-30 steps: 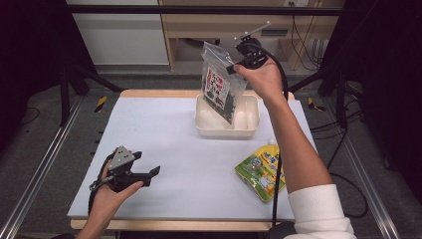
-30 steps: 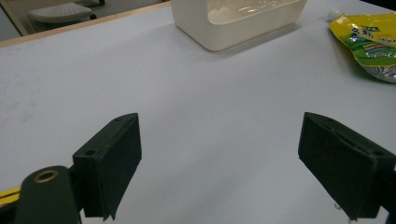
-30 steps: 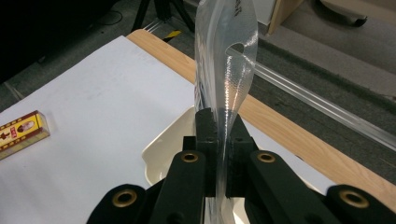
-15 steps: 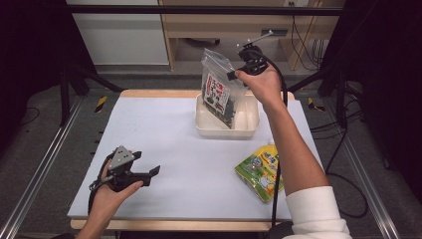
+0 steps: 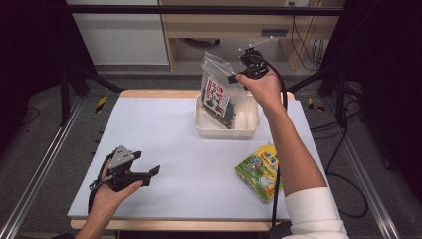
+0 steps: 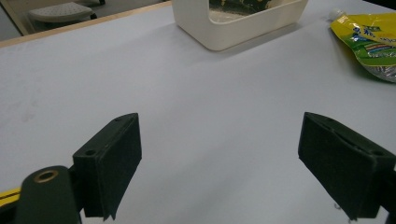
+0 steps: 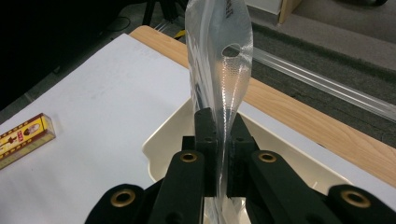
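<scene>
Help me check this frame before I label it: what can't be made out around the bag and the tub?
- Clear bag, high view: its label print is too small to read.
- Bag's lower end, right gripper view: hidden behind the right gripper, whose jaws pinch the film.
- White tub, left gripper view: far side cut off by the top edge.
- Yellow-green pouch, high view: partly covered by the person's forearm.
</scene>
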Tool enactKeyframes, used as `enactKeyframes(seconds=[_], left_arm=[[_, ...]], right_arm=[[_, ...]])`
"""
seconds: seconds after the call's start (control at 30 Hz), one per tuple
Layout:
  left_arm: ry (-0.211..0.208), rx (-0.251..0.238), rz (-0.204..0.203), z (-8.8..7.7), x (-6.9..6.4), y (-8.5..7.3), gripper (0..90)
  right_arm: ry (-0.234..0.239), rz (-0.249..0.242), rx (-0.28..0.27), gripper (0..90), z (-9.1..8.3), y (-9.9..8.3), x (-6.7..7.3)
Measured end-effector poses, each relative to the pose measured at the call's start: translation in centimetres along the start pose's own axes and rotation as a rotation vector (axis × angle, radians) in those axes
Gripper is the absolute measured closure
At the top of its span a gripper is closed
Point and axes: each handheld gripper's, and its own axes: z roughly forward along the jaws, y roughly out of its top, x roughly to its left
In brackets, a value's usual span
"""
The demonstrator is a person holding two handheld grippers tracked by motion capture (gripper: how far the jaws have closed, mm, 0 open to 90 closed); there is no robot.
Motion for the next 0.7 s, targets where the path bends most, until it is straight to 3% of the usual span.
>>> enactKeyframes(seconds=[0.37, 0.7], left_arm=[[0.0, 0.006, 0.001, 0.04, 0.02, -0.05, 13.4], [0.002, 0.009, 0.002, 0.06, 0.09, -0.08, 13.4]], right_arm=[[-0.042, -0.029, -0.005, 83.4, 0.11, -0.16, -0.15], [-0.078, -0.063, -0.021, 70.1, -0.09, -0.23, 0.04]])
